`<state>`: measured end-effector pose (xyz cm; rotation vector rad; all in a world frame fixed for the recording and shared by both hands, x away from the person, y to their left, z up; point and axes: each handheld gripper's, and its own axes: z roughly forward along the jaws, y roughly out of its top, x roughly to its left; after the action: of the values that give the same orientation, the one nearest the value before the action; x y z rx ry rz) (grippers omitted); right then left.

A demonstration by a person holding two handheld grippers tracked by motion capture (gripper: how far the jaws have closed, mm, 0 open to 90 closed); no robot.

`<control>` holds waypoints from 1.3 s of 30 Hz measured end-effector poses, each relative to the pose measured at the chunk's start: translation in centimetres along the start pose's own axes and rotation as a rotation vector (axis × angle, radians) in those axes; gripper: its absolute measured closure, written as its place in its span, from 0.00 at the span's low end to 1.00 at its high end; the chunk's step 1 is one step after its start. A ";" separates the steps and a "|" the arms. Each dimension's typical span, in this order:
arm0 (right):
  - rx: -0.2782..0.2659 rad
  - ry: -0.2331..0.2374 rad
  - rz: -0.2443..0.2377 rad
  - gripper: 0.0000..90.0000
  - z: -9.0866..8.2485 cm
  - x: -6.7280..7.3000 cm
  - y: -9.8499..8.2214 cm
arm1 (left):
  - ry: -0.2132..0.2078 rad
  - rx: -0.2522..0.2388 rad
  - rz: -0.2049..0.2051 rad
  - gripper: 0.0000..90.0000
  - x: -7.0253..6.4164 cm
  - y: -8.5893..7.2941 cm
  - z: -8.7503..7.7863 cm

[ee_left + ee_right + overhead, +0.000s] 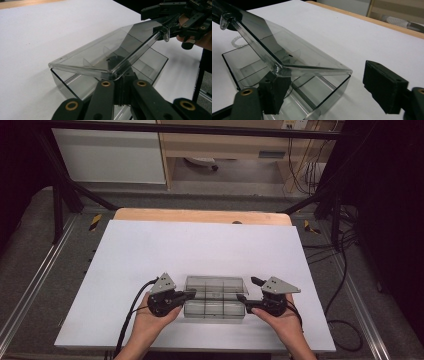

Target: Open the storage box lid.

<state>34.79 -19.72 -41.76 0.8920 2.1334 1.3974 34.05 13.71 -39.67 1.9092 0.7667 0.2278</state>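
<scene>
A clear smoky plastic box [215,309] with inner dividers lies on the white table sheet [200,245] near the front edge. Its hinged lid [216,286] is raised at the front and tilts up towards me. My left gripper [192,295] is at the box's left end, and its jaws [122,80] stand together on the lid's front-left corner [112,73]. My right gripper [249,289] is at the right end and is open. One of its pads [274,92] sits under the lid's front-right corner [278,67], while the other pad [384,87] stands clear of the box.
The sheet covers a wooden tabletop [200,215]. Black frame bars [65,195] stand at the far corners. Cables [345,270] trail on the floor at the right. A pale cabinet [110,155] is beyond the table.
</scene>
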 end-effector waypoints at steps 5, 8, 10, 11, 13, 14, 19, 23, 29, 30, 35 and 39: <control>-0.005 0.027 -0.018 0.33 0.3 0.0 0.1 | 0.002 -0.005 0.002 1.00 0.0 0.2 -0.1; -0.009 0.034 -0.028 0.35 0.4 0.1 0.2 | 0.001 -0.005 0.002 1.00 0.0 0.3 -0.1; -0.009 0.034 -0.032 0.36 0.5 0.1 0.2 | 0.002 -0.005 0.003 1.00 0.0 0.3 -0.1; -0.010 0.035 -0.034 0.37 0.6 0.0 0.3 | 0.002 -0.006 0.003 1.00 0.0 0.4 -0.1; -0.011 0.038 -0.040 0.39 0.7 0.0 0.4 | 0.002 -0.006 0.002 1.00 0.1 0.4 -0.1; -0.013 0.041 -0.040 0.40 0.7 0.0 0.4 | 0.002 -0.006 0.001 1.00 0.1 0.4 -0.1; -0.010 0.047 -0.049 0.46 1.0 0.0 0.5 | 0.003 -0.005 0.002 1.00 0.1 0.5 -0.2; -0.018 0.044 -0.051 0.50 0.9 -0.1 0.5 | 0.005 -0.005 0.002 1.00 0.1 0.5 -0.1; -0.018 0.044 -0.051 0.54 1.1 -0.4 0.5 | 0.006 -0.014 -0.004 1.00 0.3 0.7 -0.1; -0.018 0.044 -0.053 0.55 1.1 -0.4 0.6 | 0.006 -0.015 -0.003 1.00 0.3 0.7 -0.1; -0.017 0.048 -0.062 0.57 1.5 -0.5 0.8 | 0.009 -0.018 -0.002 1.00 0.4 0.9 0.0; -0.018 0.053 -0.061 0.59 2.0 -0.6 0.8 | 0.010 -0.021 -0.002 1.00 0.5 1.0 0.0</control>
<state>36.78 -18.67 -41.77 0.7853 2.1650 1.4225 34.80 13.72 -38.87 1.8889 0.7701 0.2441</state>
